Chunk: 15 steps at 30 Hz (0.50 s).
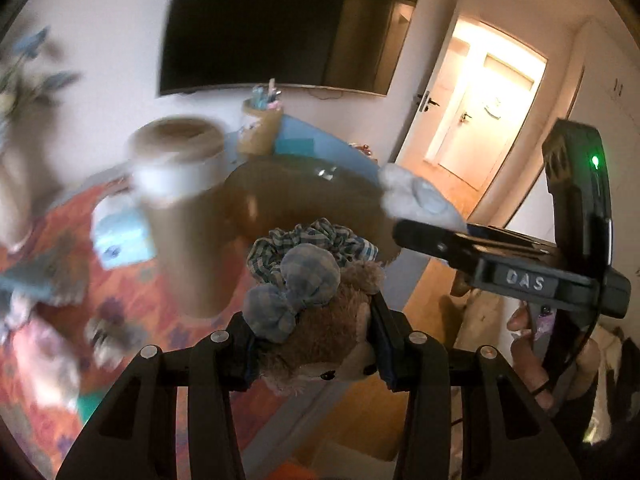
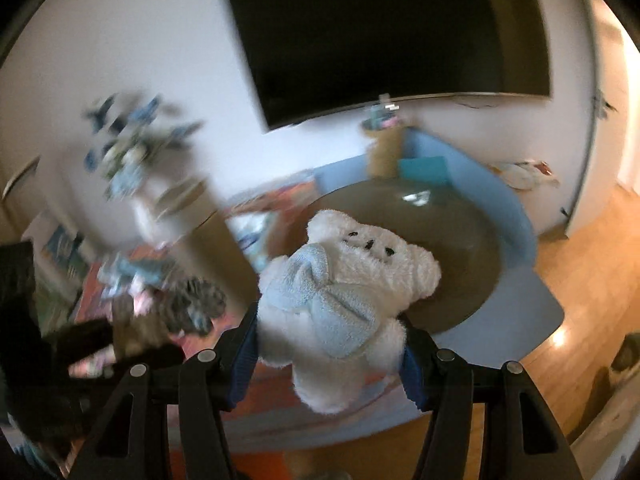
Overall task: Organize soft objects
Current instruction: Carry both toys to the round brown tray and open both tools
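My left gripper [image 1: 310,340] is shut on a small brown plush toy [image 1: 328,332] with a blue-grey checked bow and frill. It holds the toy in the air before a wide brown bowl [image 1: 288,192]. My right gripper [image 2: 330,344] is shut on a white plush bear [image 2: 360,276] with a light blue towel wrap, held over the near rim of the same brown bowl [image 2: 460,240]. The right gripper also shows in the left wrist view [image 1: 424,220], with the white bear's end [image 1: 416,196] sticking out of it.
A tall cardboard tube [image 1: 180,200] stands left of the bowl on a table with an orange patterned cloth [image 1: 132,300]. More soft items [image 2: 188,304] lie on the cloth, blurred. A pencil holder [image 1: 260,128] stands at the back. A dark TV [image 1: 280,24] hangs on the wall.
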Available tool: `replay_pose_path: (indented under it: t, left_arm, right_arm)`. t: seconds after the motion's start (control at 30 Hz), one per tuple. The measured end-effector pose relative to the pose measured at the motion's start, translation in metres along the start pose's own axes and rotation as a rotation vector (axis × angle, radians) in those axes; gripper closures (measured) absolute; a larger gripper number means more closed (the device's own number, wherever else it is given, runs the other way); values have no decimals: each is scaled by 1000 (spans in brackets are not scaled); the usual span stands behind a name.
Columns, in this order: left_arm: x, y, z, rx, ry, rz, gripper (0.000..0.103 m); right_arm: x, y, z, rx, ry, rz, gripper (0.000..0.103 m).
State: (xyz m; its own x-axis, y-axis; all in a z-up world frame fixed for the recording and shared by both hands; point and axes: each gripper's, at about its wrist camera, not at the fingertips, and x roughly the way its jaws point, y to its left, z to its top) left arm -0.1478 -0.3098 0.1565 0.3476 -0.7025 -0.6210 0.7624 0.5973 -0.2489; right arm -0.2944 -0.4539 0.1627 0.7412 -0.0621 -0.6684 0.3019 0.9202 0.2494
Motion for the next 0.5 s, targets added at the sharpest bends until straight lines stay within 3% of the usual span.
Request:
replay_pose_path:
  t: [0.2, 0.37, 0.4, 0.5]
  left_arm:
    - [58, -21, 28, 8, 6, 98, 61]
    - [96, -34, 38, 61, 0, 152, 58]
    - [100, -37, 41, 74, -10, 161, 54]
    - [107, -42, 42, 98, -27, 167, 21]
  right_arm:
    - [36, -60, 41, 204, 22, 25, 44]
    - [71, -80, 63, 282, 69, 23, 34]
    - [77, -82, 67, 289, 74, 29, 33]
    - [88, -85, 72, 289, 94, 19, 32]
